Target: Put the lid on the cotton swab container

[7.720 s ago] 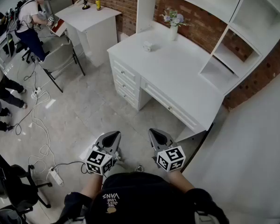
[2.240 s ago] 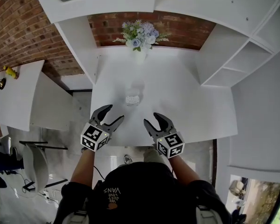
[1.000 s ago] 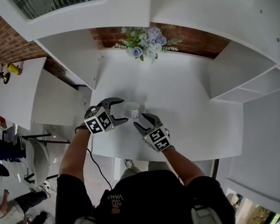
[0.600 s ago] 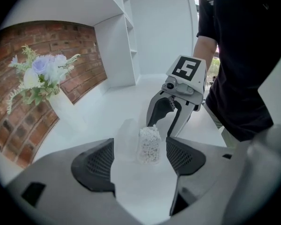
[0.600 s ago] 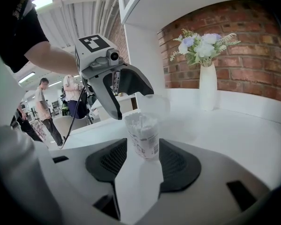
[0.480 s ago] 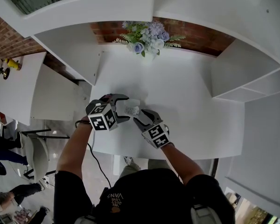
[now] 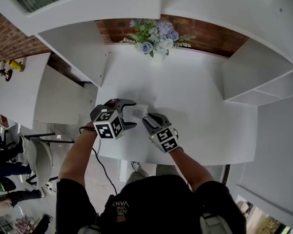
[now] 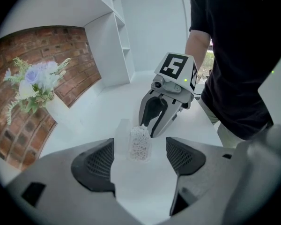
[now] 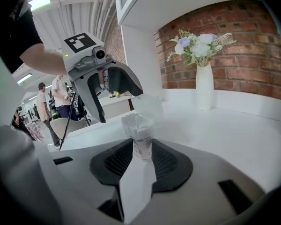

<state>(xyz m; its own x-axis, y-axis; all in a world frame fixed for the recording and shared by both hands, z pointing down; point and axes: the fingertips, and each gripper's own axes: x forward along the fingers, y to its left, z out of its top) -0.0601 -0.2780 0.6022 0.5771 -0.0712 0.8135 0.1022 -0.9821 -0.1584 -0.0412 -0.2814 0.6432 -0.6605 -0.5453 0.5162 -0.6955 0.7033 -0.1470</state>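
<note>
A small clear cotton swab container (image 7: 137, 113) stands upright on the white desk (image 7: 200, 101) near its front edge. It shows full of white swabs (image 8: 140, 143) in the left gripper view. My right gripper (image 9: 141, 150) has just been closing and is now shut on the container (image 9: 139, 134), one pad pressed to each side. A clear lid (image 9: 148, 106) sits on the desk just behind the container, also seen as a lid (image 8: 122, 128) at its left. My left gripper (image 8: 140, 159) is open, its jaws wide on either side of the container and apart from it. The right gripper (image 8: 151, 128) faces it.
A white vase of flowers (image 7: 156, 39) stands at the back of the desk against the brick wall. White shelves (image 7: 256, 62) rise at the right and overhead. A lower side table (image 7: 19, 89) lies to the left, with people and chairs beyond.
The right gripper's jaws have closed in onto the container. The left gripper has rolled slightly and stays beside the container.
</note>
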